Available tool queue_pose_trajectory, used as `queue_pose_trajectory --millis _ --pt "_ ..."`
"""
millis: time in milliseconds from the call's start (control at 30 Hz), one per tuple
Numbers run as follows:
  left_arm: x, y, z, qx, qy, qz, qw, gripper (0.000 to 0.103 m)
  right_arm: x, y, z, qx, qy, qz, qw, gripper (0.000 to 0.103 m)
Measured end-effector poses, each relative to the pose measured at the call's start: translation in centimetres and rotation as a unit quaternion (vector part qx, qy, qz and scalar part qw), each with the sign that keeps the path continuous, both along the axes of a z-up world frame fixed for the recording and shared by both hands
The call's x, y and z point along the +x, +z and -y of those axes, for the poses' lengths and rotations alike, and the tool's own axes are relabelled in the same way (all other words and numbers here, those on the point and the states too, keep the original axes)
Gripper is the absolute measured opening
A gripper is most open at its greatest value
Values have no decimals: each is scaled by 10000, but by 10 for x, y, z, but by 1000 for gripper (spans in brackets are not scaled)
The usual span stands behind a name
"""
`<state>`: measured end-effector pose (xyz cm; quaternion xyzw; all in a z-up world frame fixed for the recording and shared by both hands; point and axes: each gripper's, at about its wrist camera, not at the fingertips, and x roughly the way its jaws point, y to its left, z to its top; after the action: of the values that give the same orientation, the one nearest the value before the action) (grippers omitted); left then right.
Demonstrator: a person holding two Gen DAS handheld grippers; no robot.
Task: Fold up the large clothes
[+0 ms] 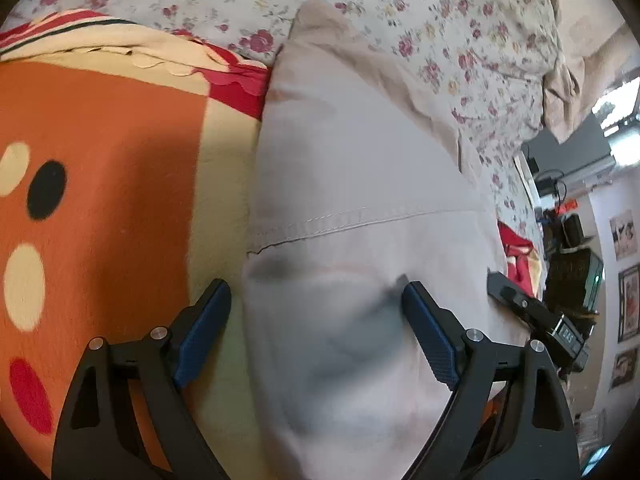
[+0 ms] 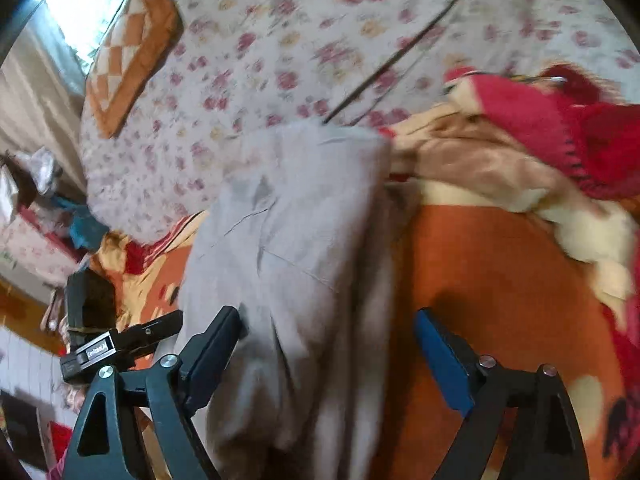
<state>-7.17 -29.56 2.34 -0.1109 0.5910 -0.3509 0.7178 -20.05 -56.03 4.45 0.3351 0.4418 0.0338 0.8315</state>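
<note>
In the left wrist view, an orange blanket (image 1: pixel 100 184) with spots fills nine o'clock. The left gripper (image 1: pixel 316 304) is spread wide, released, straddling the edge of the pale grey garment (image 1: pixel 360 168), which runs toward twelve over the floral bedsheet (image 1: pixel 440 20). The right gripper (image 2: pixel 328 328) also gapes apart, holding nothing, above the garment.

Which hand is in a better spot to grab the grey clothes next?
Probably the left gripper: its open jaws straddle the grey garment, cloth between both pads. The right gripper is open too, but partly over the orange blanket.
</note>
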Motion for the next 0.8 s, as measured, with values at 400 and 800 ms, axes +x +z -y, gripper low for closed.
queue_pose_trajectory --millis 400,800 --pt "-3 -4 -6 -184 -173 111 9996 89 8 13 -22 -532 25 -29 9986 77" --pt "-3 -8 12 3 -624 225 9978 102 18 -19 -21 524 262 -115 9982 85"
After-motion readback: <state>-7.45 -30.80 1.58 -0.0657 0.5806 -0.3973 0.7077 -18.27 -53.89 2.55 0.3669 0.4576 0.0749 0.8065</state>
